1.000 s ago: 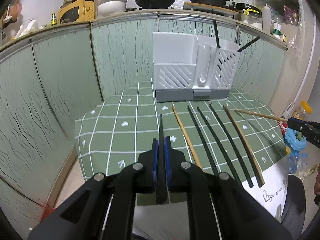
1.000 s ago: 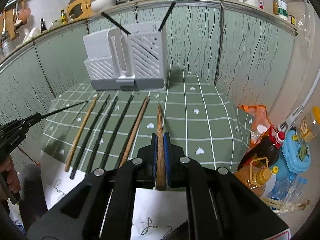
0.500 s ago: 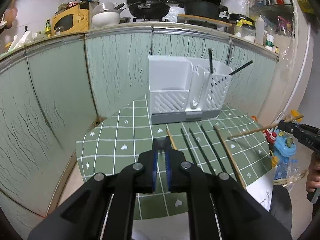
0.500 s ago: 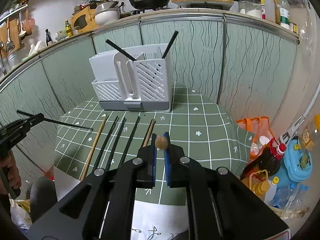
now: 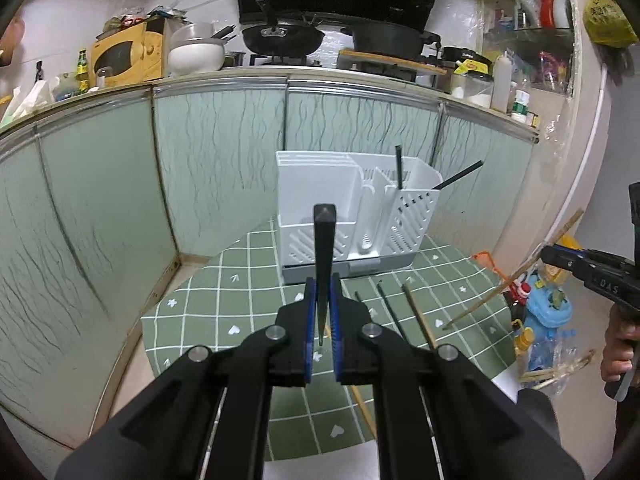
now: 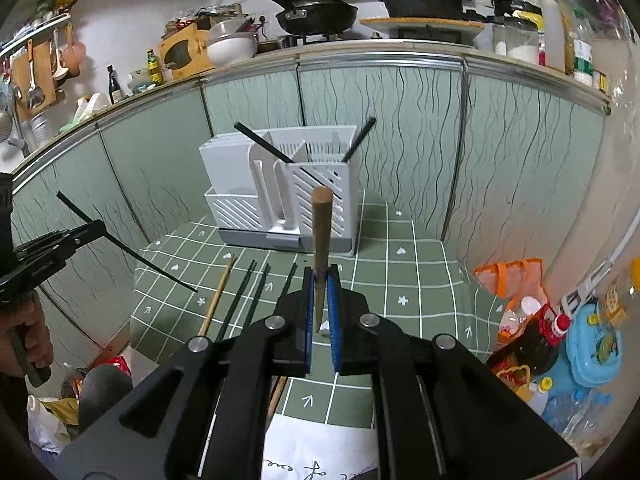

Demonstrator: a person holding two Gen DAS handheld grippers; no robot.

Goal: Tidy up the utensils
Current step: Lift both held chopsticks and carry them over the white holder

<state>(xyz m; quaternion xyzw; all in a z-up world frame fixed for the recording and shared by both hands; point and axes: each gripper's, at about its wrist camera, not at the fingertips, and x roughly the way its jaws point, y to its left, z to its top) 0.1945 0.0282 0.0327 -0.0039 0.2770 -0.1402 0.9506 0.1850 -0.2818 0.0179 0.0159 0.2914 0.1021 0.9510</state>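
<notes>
Left gripper [image 5: 322, 308]: blue pads closed tight on a black square-section chopstick [image 5: 323, 240], which stands tilted up and away from the camera, its blunt end seen in front of the white slotted plastic utensil holder [image 5: 316, 184]. In the right wrist view the same chopstick [image 6: 120, 244] slants across the left side, held off the table.

Right gripper [image 6: 321, 308]: pads likewise clamped — on a brown wooden chopstick [image 6: 320, 236], rounded end up, clear of the surface. From the left wrist view that wooden chopstick [image 5: 516, 276] runs diagonally beyond the table's right edge, and a person's hand [image 5: 620, 344] grips the tool's handle.

Utensil holder stands at the far edge of the green checked tablecloth [image 6: 400, 280], against the pale green cabinet fronts [image 5: 220, 152]. Two black chopsticks [image 6: 260, 144] already lean in its compartments, one to each side.

Remaining on the cloth, roughly parallel and near each other: one light wooden chopstick [image 6: 218, 296] at the left of the row, then three black ones [image 6: 240, 300]; a further wooden one shows partly under the right gripper's body. A white sheet with handwriting [image 6: 320, 452] lies at the near table edge.
</notes>
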